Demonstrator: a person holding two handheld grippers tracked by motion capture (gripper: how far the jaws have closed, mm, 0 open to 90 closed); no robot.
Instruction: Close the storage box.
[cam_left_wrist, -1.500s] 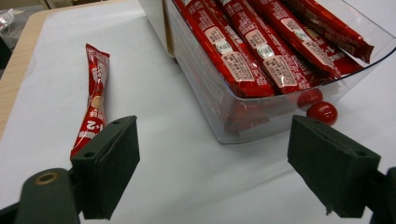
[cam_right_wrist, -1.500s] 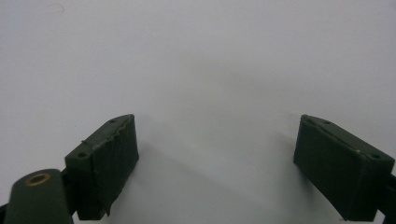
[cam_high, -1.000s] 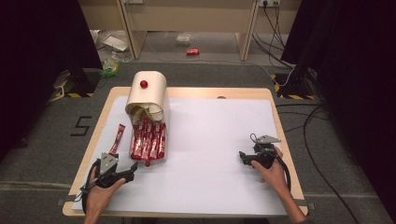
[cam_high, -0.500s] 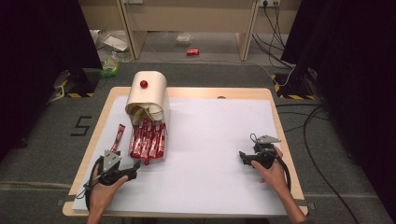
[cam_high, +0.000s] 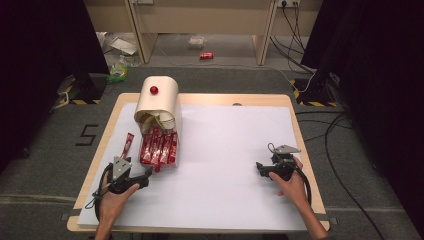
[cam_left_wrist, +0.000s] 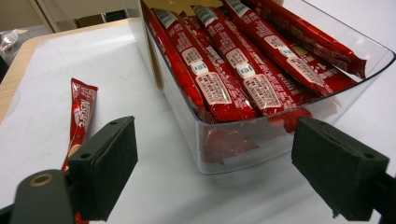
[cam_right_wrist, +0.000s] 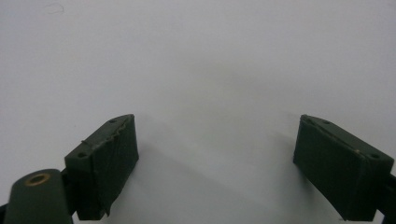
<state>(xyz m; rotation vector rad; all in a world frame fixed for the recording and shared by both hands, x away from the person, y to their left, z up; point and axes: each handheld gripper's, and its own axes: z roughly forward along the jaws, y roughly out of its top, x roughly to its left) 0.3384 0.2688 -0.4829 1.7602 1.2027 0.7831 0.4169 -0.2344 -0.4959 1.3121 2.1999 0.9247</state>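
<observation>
Nearest the person, the left gripper (cam_high: 146, 176) rests low on the white sheet (cam_high: 230, 150) at the table's front left, held in the left hand (cam_high: 114, 196), its jaws spread wide and holding nothing. In the left gripper view the jaws frame the near end of a clear plastic tray (cam_left_wrist: 261, 140) just ahead of them. The tray is packed with long red sachets (cam_left_wrist: 219, 88) lying side by side lengthwise. One loose red sachet (cam_left_wrist: 81, 114) lies flat on the sheet just left of the tray, apart from its wall. At the front right, well apart from the tray, the right gripper (cam_high: 260, 169) sits in the right hand (cam_high: 292, 187) with its jaws likewise parted over bare sheet. Farther back, the tray's far end runs under a cream rounded cover (cam_high: 159, 102) with a small red knob (cam_high: 154, 90) on top.
</observation>
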